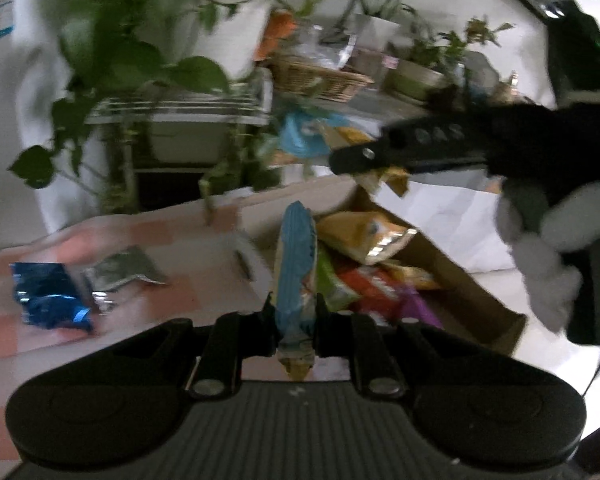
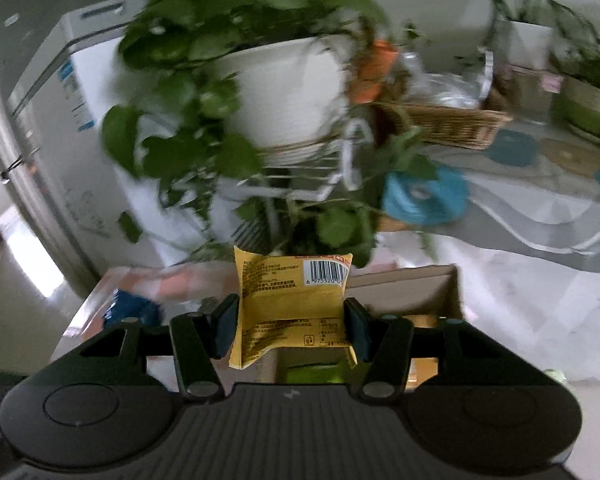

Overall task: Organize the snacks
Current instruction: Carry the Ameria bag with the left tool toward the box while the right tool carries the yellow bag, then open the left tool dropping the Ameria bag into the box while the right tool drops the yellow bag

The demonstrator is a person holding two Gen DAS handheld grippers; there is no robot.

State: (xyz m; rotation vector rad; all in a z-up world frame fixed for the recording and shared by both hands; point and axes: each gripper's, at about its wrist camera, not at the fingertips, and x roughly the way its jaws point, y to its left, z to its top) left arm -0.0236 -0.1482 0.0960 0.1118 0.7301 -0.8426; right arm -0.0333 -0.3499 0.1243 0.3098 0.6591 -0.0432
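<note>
Gripping: left claw (image 1: 296, 316) a blue packet (image 1: 296, 264), right claw (image 2: 291, 326) a yellow packet (image 2: 292, 304), barcode showing.

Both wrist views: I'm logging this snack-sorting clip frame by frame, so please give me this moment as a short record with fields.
left gripper: jaws shut on a blue snack packet, held edge-on
right gripper: jaws shut on a yellow snack packet, barcode side toward the camera
cardboard box: open, holding several snack bags, orange bag on top
tablecloth: dark blue packet and silver packet lying loose on it
background: potted plant, wicker basket
image quality: motion blur
</note>
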